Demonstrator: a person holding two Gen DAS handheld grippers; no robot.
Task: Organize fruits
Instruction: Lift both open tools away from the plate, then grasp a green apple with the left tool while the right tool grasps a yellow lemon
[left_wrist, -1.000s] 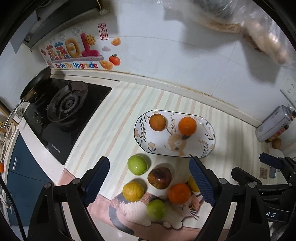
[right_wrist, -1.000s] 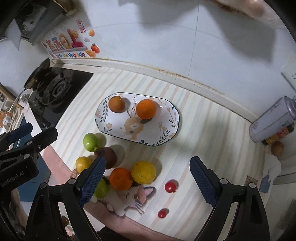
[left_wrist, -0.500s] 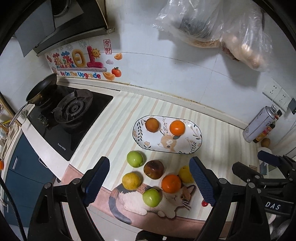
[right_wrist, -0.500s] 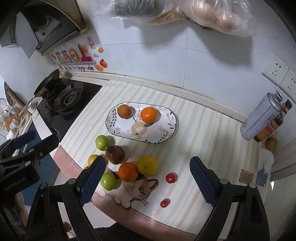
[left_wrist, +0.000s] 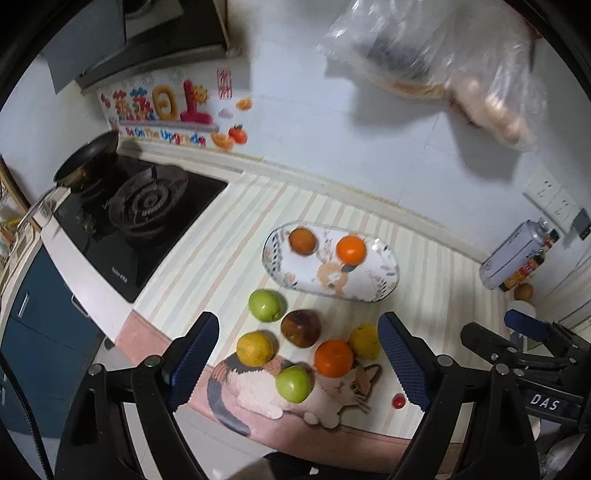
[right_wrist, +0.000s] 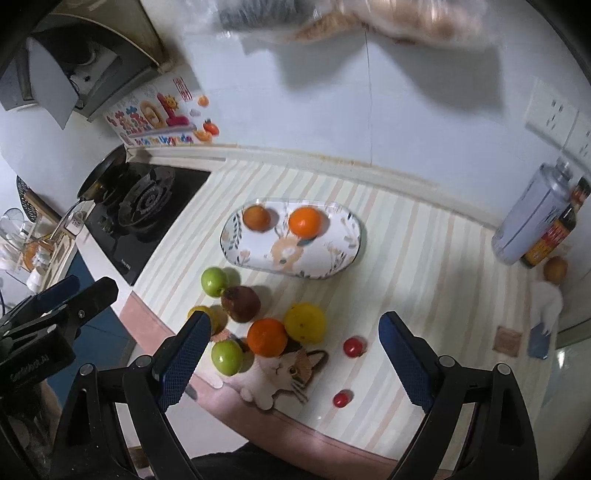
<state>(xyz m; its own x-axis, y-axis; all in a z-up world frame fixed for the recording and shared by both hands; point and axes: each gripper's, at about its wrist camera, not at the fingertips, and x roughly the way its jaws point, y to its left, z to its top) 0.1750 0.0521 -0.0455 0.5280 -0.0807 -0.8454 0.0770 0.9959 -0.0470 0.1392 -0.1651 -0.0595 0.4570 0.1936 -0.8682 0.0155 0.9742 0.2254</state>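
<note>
An oval patterned plate (left_wrist: 373, 286) (right_wrist: 332, 254) holds a dull orange (left_wrist: 302, 240) and a bright orange (left_wrist: 351, 250). In front of it on the striped counter lie two green apples (left_wrist: 266, 305) (left_wrist: 293, 384), a dark brown fruit (left_wrist: 301, 328), two yellow fruits (left_wrist: 255, 348) (left_wrist: 365, 340) and an orange (left_wrist: 333, 358). Two small red tomatoes (right_wrist: 354, 347) (right_wrist: 341, 399) lie to the right. My left gripper (left_wrist: 295, 363) and right gripper (right_wrist: 291, 356) are both open and empty, held high above the loose fruit.
A gas stove (left_wrist: 140, 206) with a black pan (left_wrist: 86, 158) is at the left. A spray can (right_wrist: 535, 218) and a bottle (right_wrist: 554, 236) stand at the far right. Plastic bags (left_wrist: 443, 62) hang on the wall. A cat-pattern mat (left_wrist: 280, 402) lies at the counter's front edge.
Both grippers have risen and pulled back from the counter, so the fruit and plate look smaller. No fruit has moved.
</note>
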